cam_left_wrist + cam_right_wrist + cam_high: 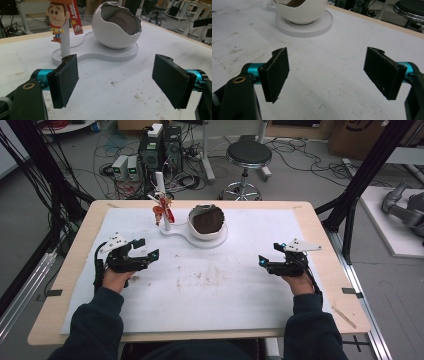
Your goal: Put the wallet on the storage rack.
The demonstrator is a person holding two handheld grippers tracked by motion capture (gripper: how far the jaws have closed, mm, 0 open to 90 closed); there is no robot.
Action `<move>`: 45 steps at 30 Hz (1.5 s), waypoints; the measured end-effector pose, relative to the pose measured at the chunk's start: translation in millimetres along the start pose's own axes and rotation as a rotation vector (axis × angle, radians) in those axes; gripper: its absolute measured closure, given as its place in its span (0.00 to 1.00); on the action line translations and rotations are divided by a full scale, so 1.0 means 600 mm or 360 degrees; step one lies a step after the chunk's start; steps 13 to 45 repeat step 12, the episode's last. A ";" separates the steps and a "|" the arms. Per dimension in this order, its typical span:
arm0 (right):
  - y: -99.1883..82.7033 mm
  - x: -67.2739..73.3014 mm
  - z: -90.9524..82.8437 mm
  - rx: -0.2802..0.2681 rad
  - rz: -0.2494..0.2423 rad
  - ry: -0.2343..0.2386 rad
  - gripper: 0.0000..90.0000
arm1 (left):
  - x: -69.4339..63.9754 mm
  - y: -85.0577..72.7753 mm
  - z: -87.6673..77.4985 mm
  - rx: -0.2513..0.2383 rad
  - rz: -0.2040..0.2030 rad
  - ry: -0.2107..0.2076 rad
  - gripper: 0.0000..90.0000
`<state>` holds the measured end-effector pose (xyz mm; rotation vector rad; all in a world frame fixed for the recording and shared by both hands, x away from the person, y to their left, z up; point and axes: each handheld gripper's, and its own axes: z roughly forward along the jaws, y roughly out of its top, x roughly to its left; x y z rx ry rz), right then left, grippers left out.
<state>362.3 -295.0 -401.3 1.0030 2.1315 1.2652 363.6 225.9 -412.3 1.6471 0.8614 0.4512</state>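
While both grippers, left gripper (148, 249) and right gripper (269, 254), rest spread wide and empty, the keychain figure (163, 211) hangs on its post at 12 o'clock; light, dangly, best pinched by its strap.

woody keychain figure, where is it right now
In the high view the woody figure hangs on the white post at the table's far middle, just left of the cracked white egg bowl, ahead of the left tool.
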 end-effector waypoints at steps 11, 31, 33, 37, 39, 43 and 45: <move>0.000 -0.004 -0.002 -0.0008 -0.0001 0.0001 0.23 | 0.004 -0.001 -0.001 -0.0001 -0.0009 0.0027 0.24; 0.000 -0.005 -0.003 -0.0012 0.0003 -0.0001 0.23 | 0.005 -0.001 -0.002 -0.0001 -0.0008 0.0027 0.24; 0.000 -0.005 -0.003 -0.0012 0.0003 -0.0001 0.23 | 0.005 -0.001 -0.002 -0.0001 -0.0008 0.0027 0.24; 0.000 -0.005 -0.003 -0.0012 0.0003 -0.0001 0.23 | 0.005 -0.001 -0.002 -0.0001 -0.0008 0.0027 0.24; 0.000 -0.005 -0.003 -0.0012 0.0003 -0.0001 0.23 | 0.005 -0.001 -0.002 -0.0001 -0.0008 0.0027 0.24; 0.000 -0.005 -0.003 -0.0012 0.0003 -0.0001 0.23 | 0.005 -0.001 -0.002 -0.0001 -0.0008 0.0027 0.24; 0.000 -0.005 -0.003 -0.0012 0.0003 -0.0001 0.23 | 0.005 -0.001 -0.002 -0.0001 -0.0008 0.0027 0.24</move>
